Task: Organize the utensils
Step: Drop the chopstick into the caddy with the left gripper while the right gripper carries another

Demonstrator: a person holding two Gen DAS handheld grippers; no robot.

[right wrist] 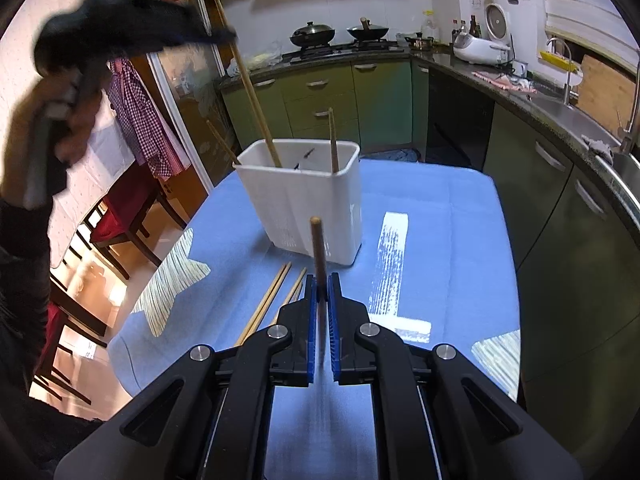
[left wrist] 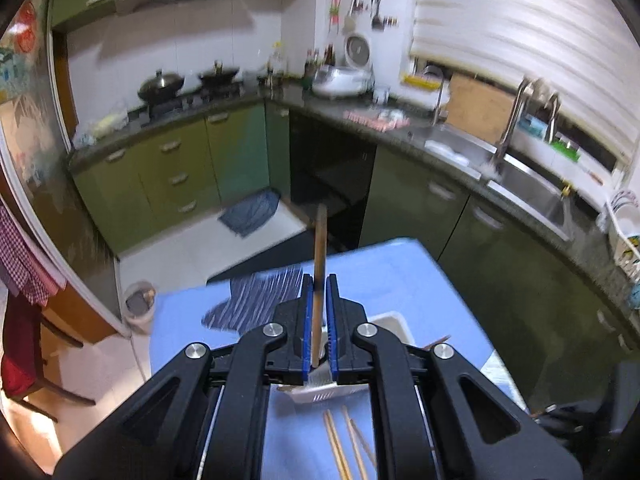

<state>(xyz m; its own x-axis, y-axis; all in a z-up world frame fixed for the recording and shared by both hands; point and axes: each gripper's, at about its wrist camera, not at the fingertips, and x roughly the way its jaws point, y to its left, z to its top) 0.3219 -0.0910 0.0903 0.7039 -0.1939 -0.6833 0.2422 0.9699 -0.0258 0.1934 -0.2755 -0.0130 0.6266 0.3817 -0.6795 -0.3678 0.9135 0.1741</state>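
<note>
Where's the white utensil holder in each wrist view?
Left wrist: white utensil holder sits low centre, mostly hidden behind the left hand-held gripper, only its rim and slotted base showing.
Right wrist: white utensil holder stands in full view at centre, upright, chopsticks in it.
Shared landmark: the loose chopsticks lying on the blue tablecloth by its base.

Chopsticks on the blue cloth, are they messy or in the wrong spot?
Yes. A few loose chopsticks lie scattered on the blue cloth beside the white holder, while others already stand inside it. Each tongs grips one more.
</note>
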